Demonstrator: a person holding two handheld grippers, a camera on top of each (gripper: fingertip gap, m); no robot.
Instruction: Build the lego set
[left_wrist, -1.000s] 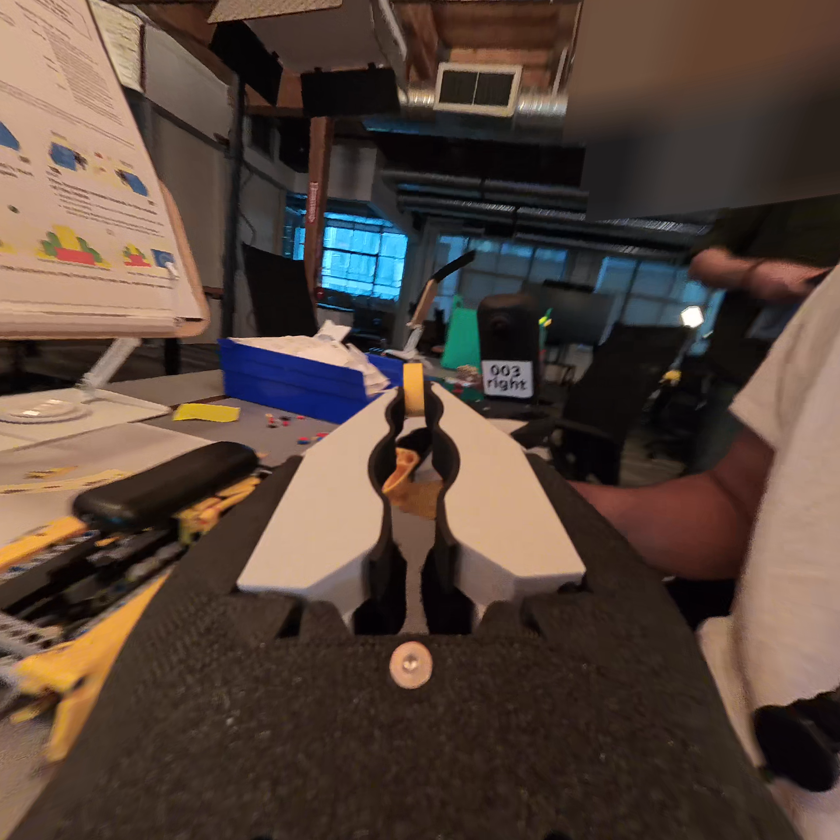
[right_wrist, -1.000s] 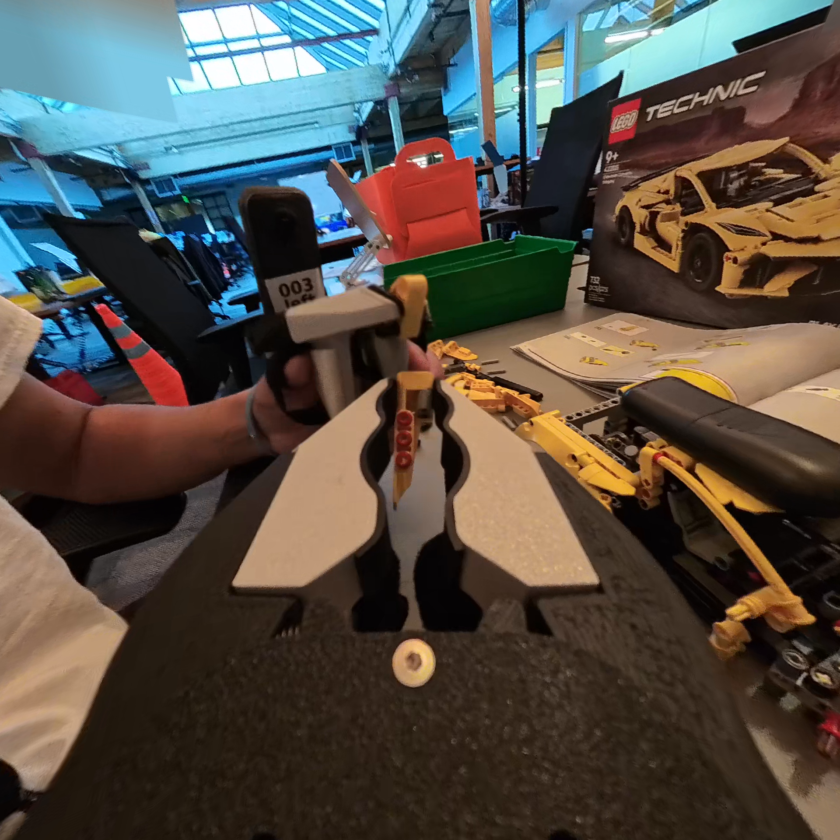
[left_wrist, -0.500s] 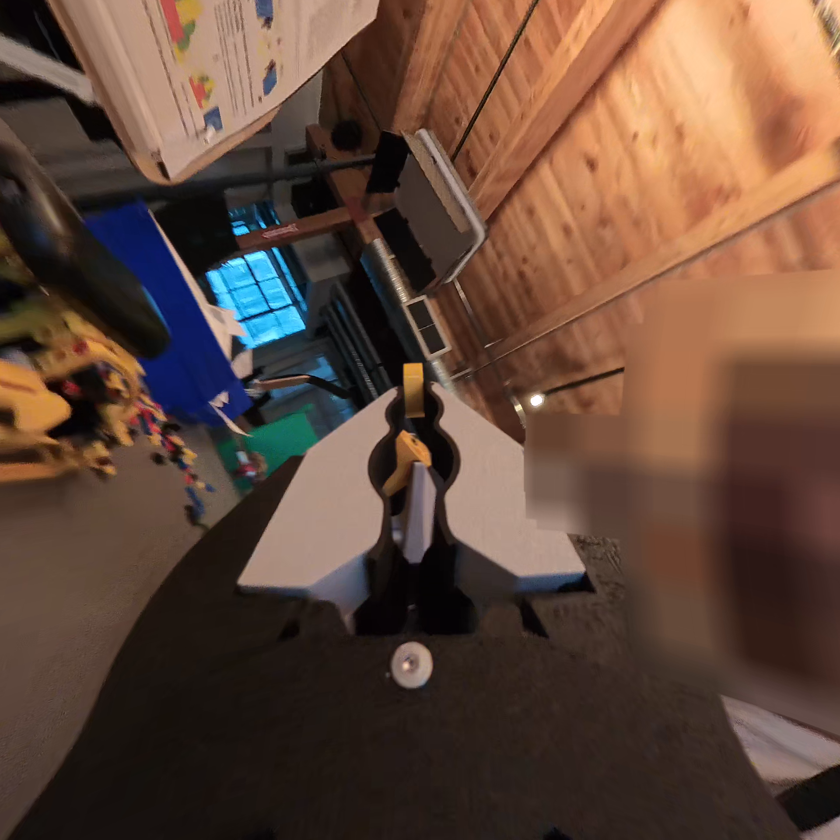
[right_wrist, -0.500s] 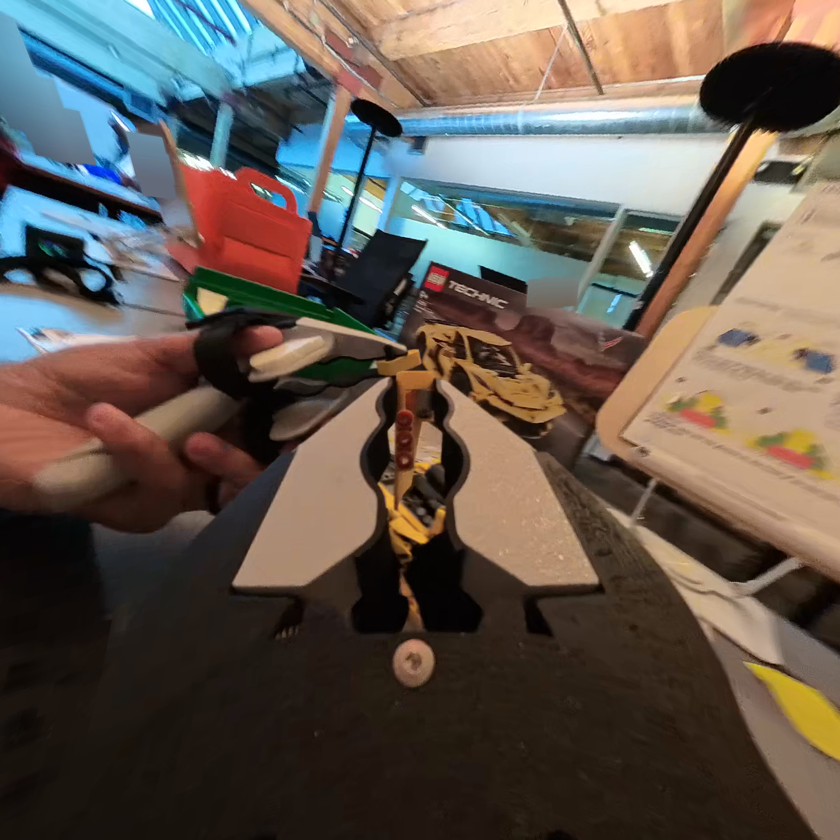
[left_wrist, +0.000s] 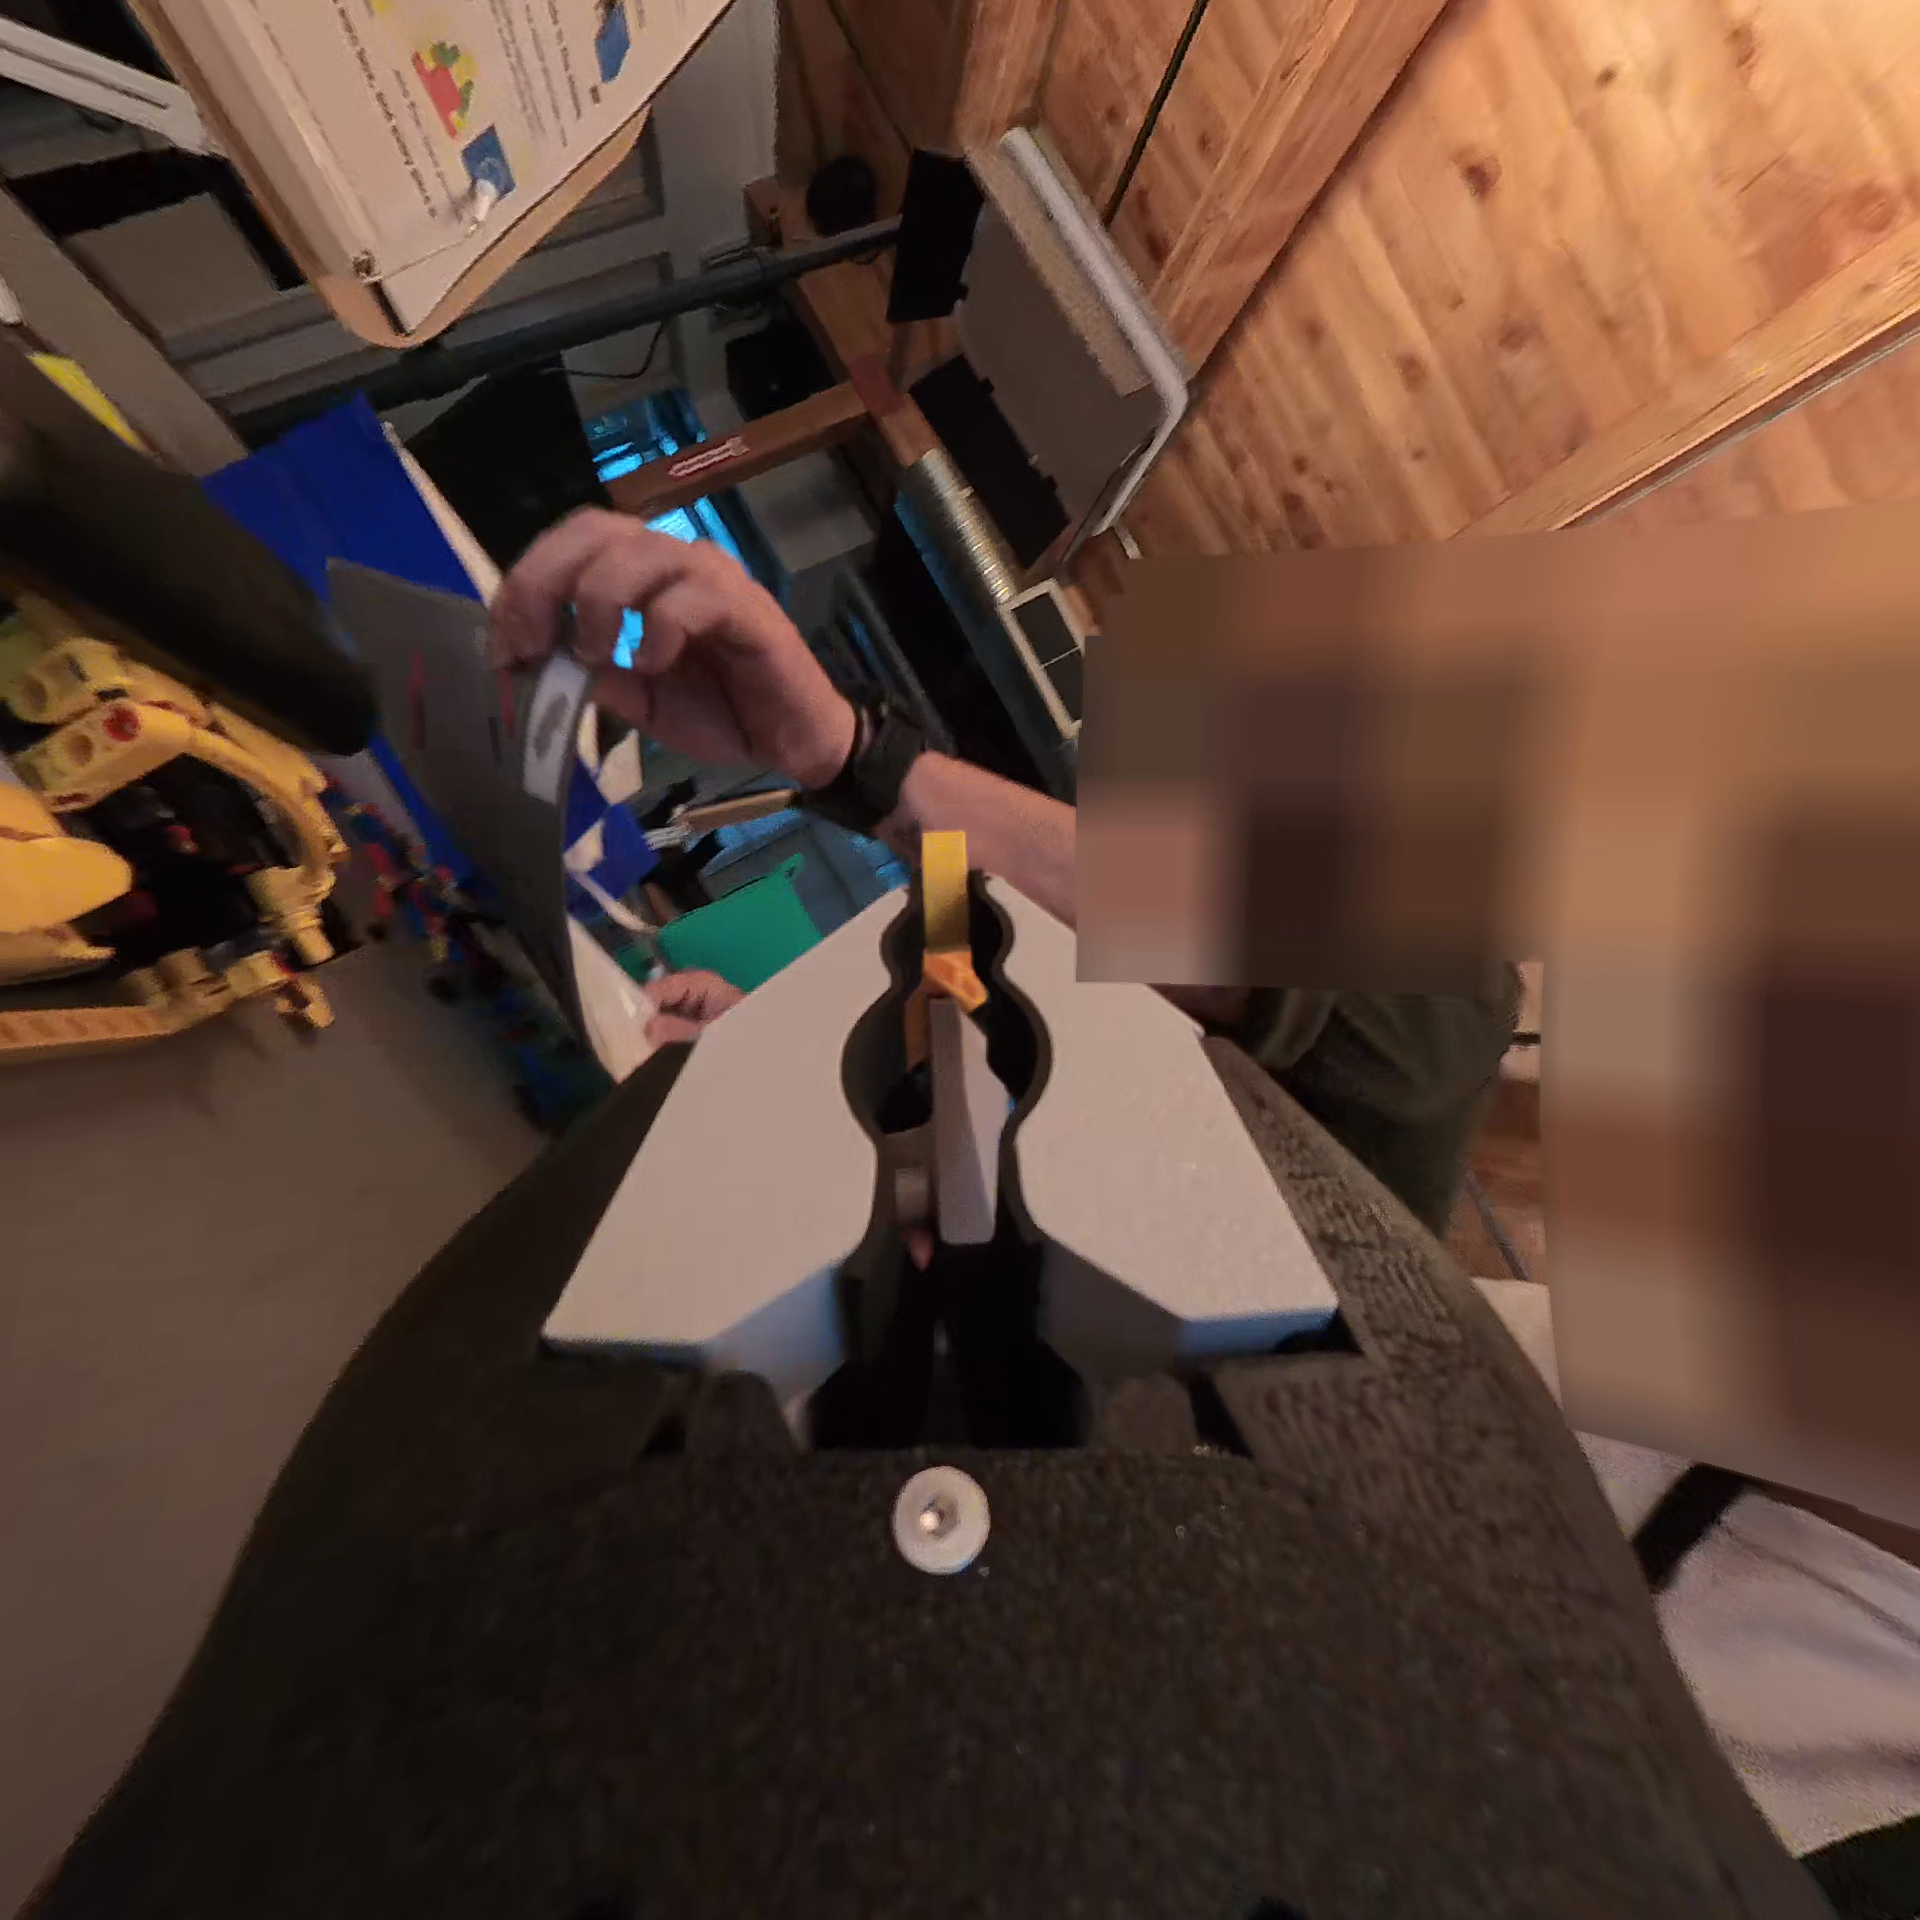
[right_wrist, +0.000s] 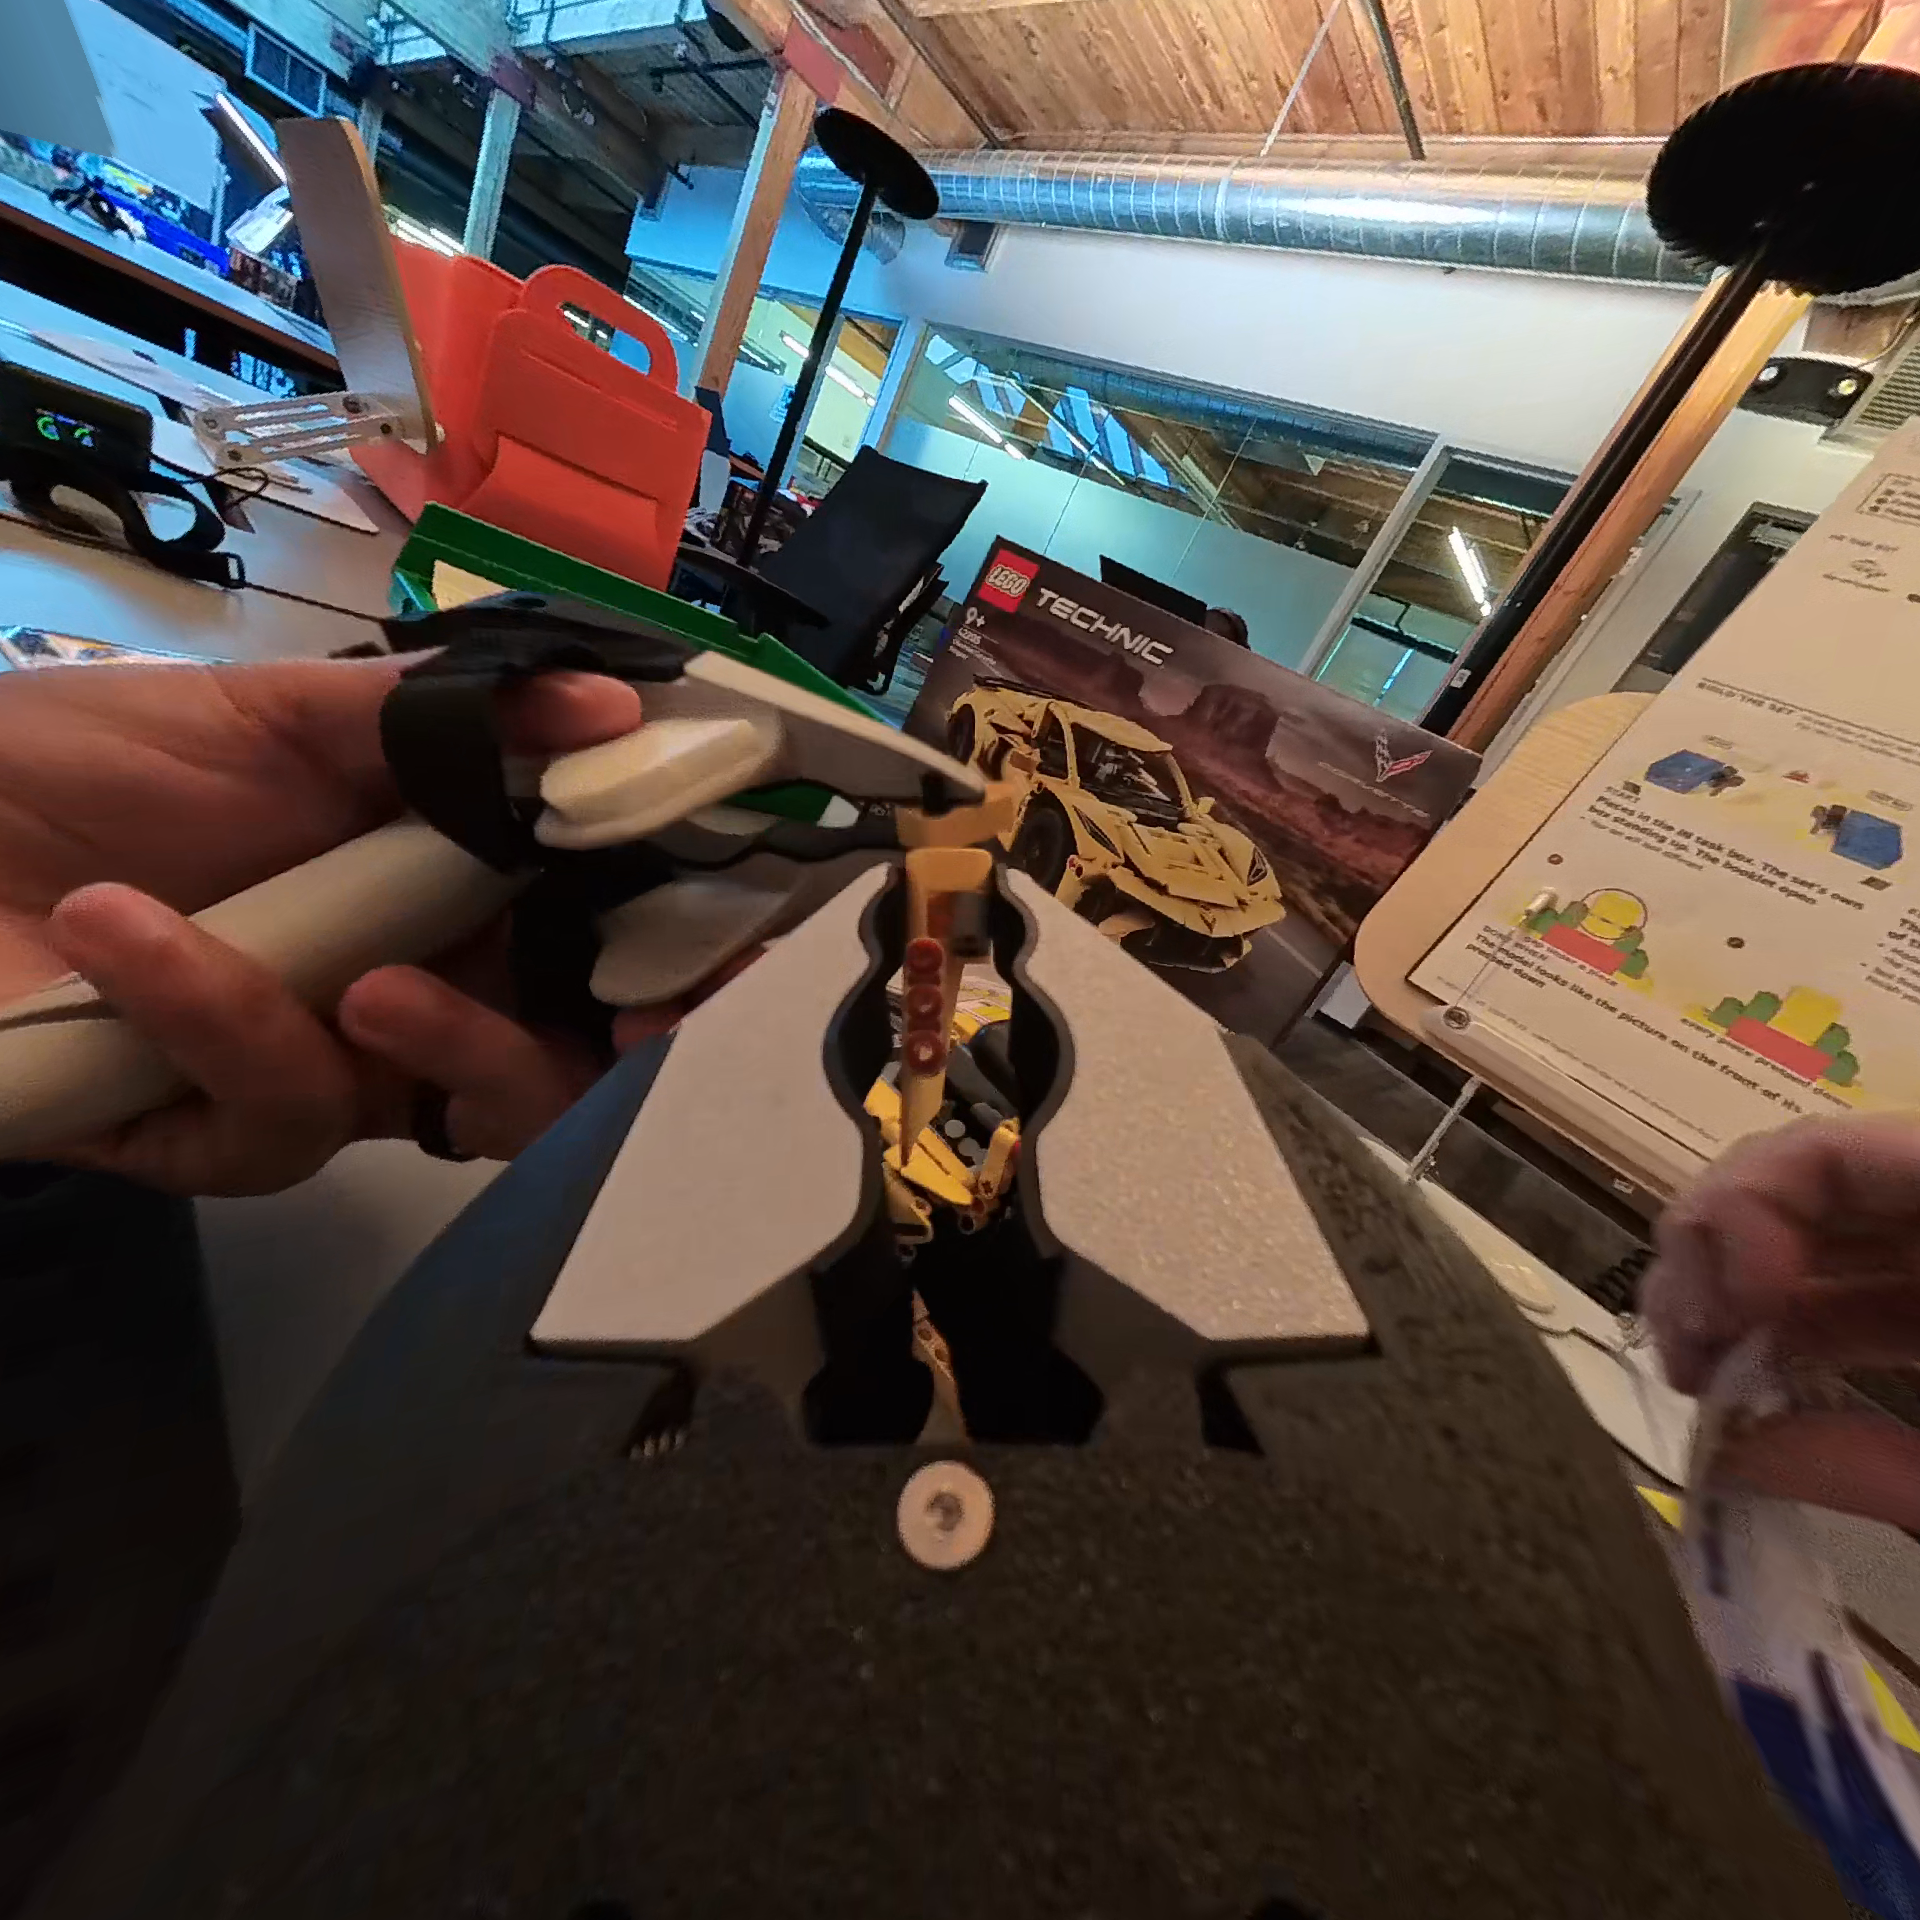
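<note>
Both tongs are up in the air, tips meeting. Left gripper (left_wrist: 943, 896) is pinched on a yellow piece (left_wrist: 941, 891); right gripper (right_wrist: 943, 875) is clamped on a yellow beam (right_wrist: 923, 1003) with red pins. Half-built yellow car (left_wrist: 125, 842) sits on the table (left_wrist: 260, 1247), box (right_wrist: 1174, 790) behind.

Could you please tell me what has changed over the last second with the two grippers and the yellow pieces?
Both grippers swung up from the table toward the ceiling. A second person's hand now reaches in. Unchanged: the left gripper and right gripper stay shut on their yellow pieces.
</note>
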